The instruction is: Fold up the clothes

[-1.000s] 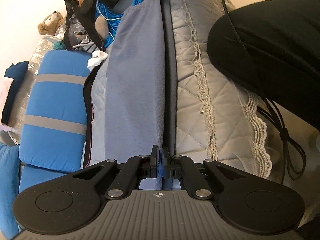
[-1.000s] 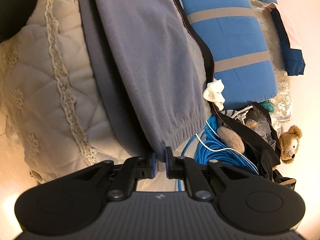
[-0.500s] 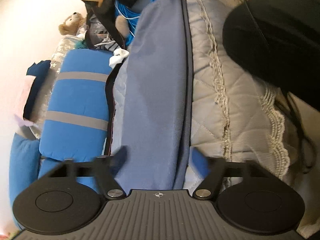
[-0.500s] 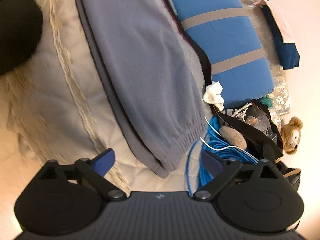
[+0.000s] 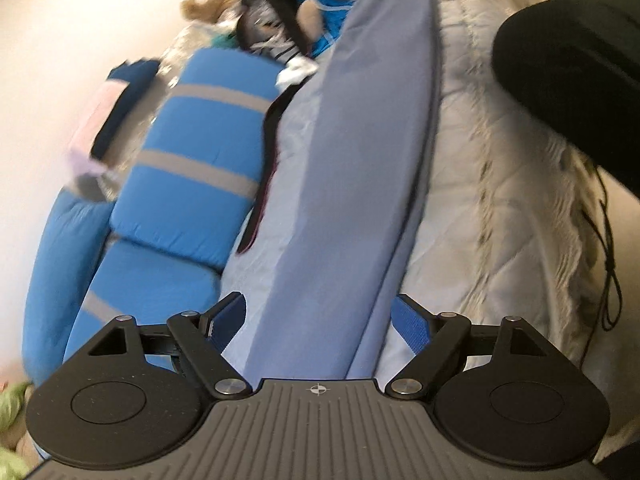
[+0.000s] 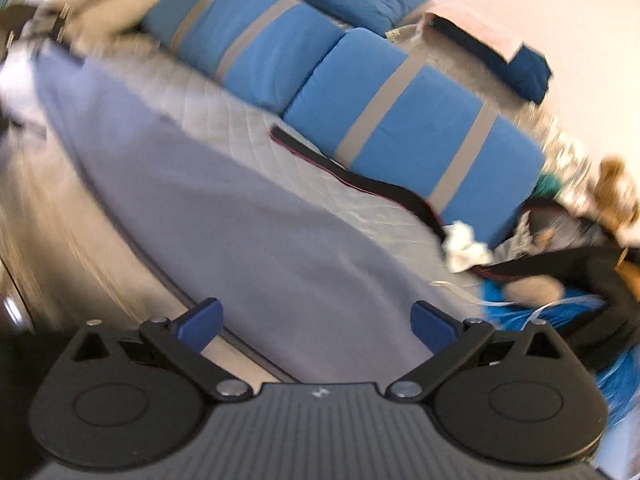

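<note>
A long grey-blue garment [image 5: 360, 160], folded lengthwise, lies flat on the quilted bed cover [image 5: 500, 220]. My left gripper [image 5: 320, 312] hovers over its near end, open, the blue pads standing wide on either side of the cloth without touching it. In the right wrist view the same garment [image 6: 240, 216] runs diagonally under my right gripper [image 6: 318, 314]. That gripper is open too, with nothing gripped between its fingers. This view is blurred by motion, and the cuffed end of the garment is hidden below the gripper body.
Blue cushions with grey stripes [image 5: 200, 152] [image 6: 420, 132] line the far side of the bed. A black strap [image 6: 380, 188], a white crumpled cloth [image 6: 466, 246], a blue cable coil [image 6: 560, 312] and a teddy bear [image 5: 204, 0] crowd one end. A large black shape [image 5: 580, 60] sits at the bed's edge.
Both grippers were shut on the garment's ends and have let go, opening wide. Both have lifted and drawn back, and the right wrist has rolled so its view is tilted.
</note>
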Tool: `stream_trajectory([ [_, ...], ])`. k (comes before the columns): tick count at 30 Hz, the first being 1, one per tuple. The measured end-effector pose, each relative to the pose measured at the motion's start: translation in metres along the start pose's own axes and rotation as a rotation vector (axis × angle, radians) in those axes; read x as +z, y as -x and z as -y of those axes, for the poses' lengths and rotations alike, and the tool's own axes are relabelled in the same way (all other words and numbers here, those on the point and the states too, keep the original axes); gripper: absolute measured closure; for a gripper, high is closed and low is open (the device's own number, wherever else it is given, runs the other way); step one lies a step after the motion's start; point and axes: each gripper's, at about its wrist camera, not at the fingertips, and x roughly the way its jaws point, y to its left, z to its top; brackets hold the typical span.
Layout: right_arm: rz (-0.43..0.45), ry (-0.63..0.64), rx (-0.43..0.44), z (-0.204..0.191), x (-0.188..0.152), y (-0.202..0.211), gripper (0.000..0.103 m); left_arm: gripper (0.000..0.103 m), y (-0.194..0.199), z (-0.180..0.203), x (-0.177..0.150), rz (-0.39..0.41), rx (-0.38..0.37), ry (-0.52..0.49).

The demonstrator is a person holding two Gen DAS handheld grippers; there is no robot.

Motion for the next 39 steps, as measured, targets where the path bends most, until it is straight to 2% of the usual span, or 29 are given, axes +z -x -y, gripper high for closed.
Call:
stream_trajectory([
  [4,0.064,-0.095,0.018,-0.027,0.022,-0.001,0.000,0.023,0.007,-0.015,-0.023,-0.060,0.038,0.012],
  [6,0.095,-0.144,0.056,-0.036,0.029,-0.001,0.000,0.023,0.009,-0.022,-0.035,-0.085,0.066,0.012],
  [9,0.096,-0.242,0.100,-0.049,0.038,-0.002,0.000,0.023,0.005,-0.030,-0.053,-0.127,0.098,0.013],
  [11,0.063,-0.269,0.113,-0.060,0.046,-0.005,0.000,0.023,-0.001,-0.032,-0.064,-0.153,0.101,0.005],
  [15,-0.066,-0.216,0.095,-0.092,0.064,-0.013,0.000,0.023,-0.013,-0.033,-0.080,-0.191,0.102,-0.020],
  [20,0.005,-0.033,0.121,-0.135,0.077,0.003,0.000,0.023,-0.020,-0.030,-0.093,-0.200,0.098,-0.072],
  [24,-0.022,-0.016,0.147,-0.158,0.089,0.004,0.000,0.024,-0.018,-0.021,-0.099,-0.158,0.105,-0.149],
  [28,-0.018,0.024,0.139,-0.176,0.095,0.004,0.000,0.027,-0.019,-0.016,-0.099,-0.136,0.098,-0.178],
  [29,-0.011,0.041,0.130,-0.181,0.097,0.003,0.000,0.037,-0.019,-0.016,-0.100,-0.131,0.093,-0.181],
  [30,0.004,0.065,0.119,-0.186,0.098,0.003,0.000,0.064,-0.019,-0.017,-0.100,-0.135,0.070,-0.171],
  [32,0.029,0.124,0.093,-0.198,0.100,0.000,0.000,0.101,-0.019,-0.019,-0.100,-0.149,0.034,-0.145],
  [35,0.050,0.214,0.046,-0.218,0.108,-0.013,0.000,0.101,-0.012,-0.020,-0.101,-0.149,0.017,-0.103],
  [39,0.098,0.235,0.035,-0.238,0.122,-0.034,0.000,0.101,0.003,-0.023,-0.102,-0.114,0.035,-0.070],
])
